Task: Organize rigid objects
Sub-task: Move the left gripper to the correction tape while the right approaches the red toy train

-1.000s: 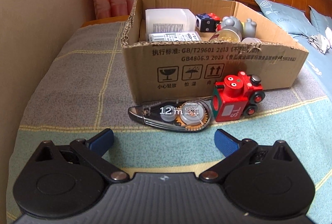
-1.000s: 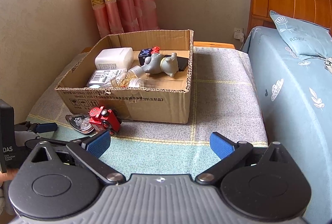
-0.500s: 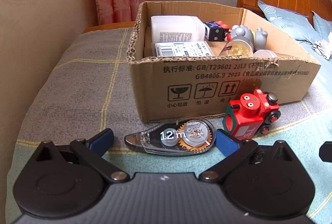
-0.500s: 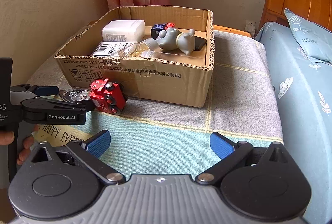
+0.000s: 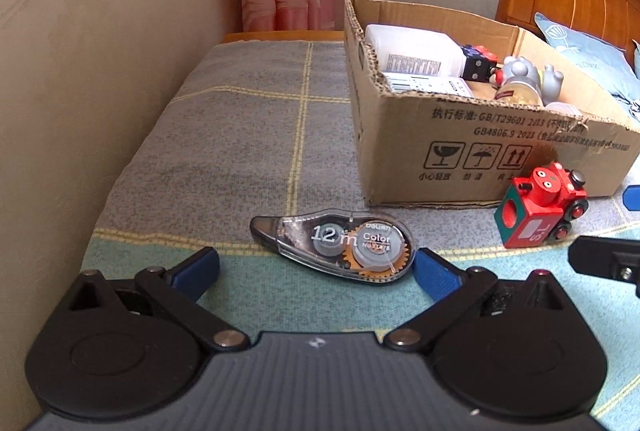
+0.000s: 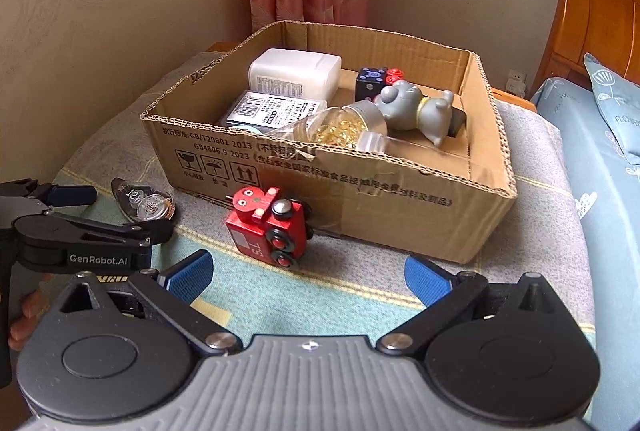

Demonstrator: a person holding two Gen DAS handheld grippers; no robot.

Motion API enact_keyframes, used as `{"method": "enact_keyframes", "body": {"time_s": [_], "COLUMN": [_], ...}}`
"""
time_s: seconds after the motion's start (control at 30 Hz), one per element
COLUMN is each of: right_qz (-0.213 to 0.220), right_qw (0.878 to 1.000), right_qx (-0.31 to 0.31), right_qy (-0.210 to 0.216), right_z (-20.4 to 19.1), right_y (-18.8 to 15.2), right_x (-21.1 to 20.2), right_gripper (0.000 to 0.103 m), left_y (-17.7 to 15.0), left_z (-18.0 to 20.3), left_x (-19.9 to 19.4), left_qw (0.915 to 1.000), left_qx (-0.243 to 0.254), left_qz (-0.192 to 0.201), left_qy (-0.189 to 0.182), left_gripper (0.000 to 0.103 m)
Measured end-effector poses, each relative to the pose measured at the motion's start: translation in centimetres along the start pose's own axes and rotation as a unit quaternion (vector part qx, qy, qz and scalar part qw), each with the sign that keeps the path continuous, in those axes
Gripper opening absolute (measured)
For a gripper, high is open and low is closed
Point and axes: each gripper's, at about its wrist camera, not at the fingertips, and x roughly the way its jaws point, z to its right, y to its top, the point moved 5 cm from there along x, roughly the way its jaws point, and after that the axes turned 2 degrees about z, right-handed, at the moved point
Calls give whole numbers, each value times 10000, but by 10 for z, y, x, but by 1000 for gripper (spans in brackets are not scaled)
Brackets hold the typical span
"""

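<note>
nearing correction tape [image 5: 334,245], left claw [image 5: 316,271] seemingly closer

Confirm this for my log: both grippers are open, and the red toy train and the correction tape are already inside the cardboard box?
Not quite. Both wrist views show the red toy train and correction tape on the blanket outside the cardboard box. Both grippers are open.

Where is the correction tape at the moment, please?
The correction tape lies on the blanket, before the cardboard box's front-left corner, left of the red toy train.

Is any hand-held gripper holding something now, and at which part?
Nothing is held. The left hand-held gripper and right hand-held gripper are open; correction tape and toy train lie free.
</note>
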Motion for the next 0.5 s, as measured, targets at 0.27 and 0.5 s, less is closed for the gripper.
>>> {"method": "enact_keyframes", "body": {"time_s": [0.27,0.5], "right_qz": [69,110], "right_qw": [9994,9963], "right_qx": [166,545], "right_qy": [-280,-650], "right_z": [-10,5], "right_y": [4,3], "right_x": [28,40], "right_gripper": [103,103], "left_y": [-3,-1], "left_z": [-5,-5], "left_x": [-3,-1], "left_qw": [10000,9999], "left_qx": [50,79], "left_qz": [60,77], "left_qy": [-39,-68], "left_gripper": [102,102]}}
